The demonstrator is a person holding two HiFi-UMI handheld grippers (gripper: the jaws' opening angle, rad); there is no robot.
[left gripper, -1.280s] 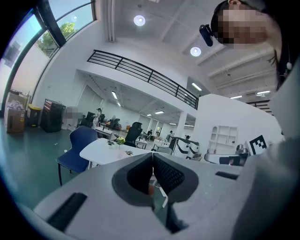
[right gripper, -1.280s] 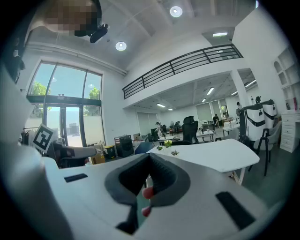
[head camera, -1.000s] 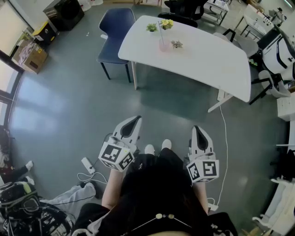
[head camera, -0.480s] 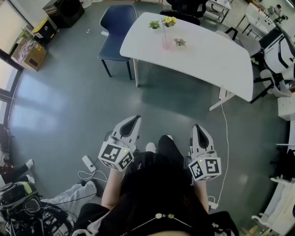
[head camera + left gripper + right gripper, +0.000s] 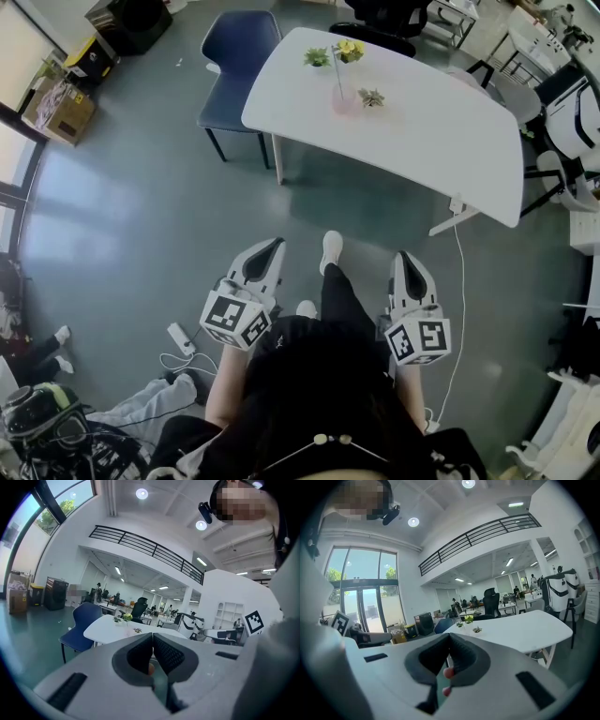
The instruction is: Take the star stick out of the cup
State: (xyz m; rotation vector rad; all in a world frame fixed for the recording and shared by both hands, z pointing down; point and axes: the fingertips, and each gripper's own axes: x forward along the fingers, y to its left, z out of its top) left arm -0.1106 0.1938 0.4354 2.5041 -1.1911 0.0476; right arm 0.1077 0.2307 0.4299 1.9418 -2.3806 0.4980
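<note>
A pink cup (image 5: 343, 101) stands on the far part of the white table (image 5: 441, 122), and a thin stick (image 5: 337, 70) rises out of it; its star tip is too small to make out. A yellow flower (image 5: 350, 49) and two small green plants stand beside the cup. My left gripper (image 5: 272, 246) and right gripper (image 5: 403, 258) are held low near the person's waist, well short of the table, over the floor. Both are shut with nothing in them. The left gripper (image 5: 152, 634) and the right gripper (image 5: 449, 635) look toward the table (image 5: 525, 632) from a distance.
A blue chair (image 5: 239, 52) stands at the table's far left corner. Office chairs (image 5: 562, 103) crowd the right side. A white cable (image 5: 459, 281) runs across the floor from the table leg, and a power strip (image 5: 178, 336) lies at the left. The person's foot (image 5: 331, 248) is stepped forward.
The person has stepped toward the table, one foot swinging forward. The table sits slightly nearer in the head view. Both grippers keep their pose and stay shut.
</note>
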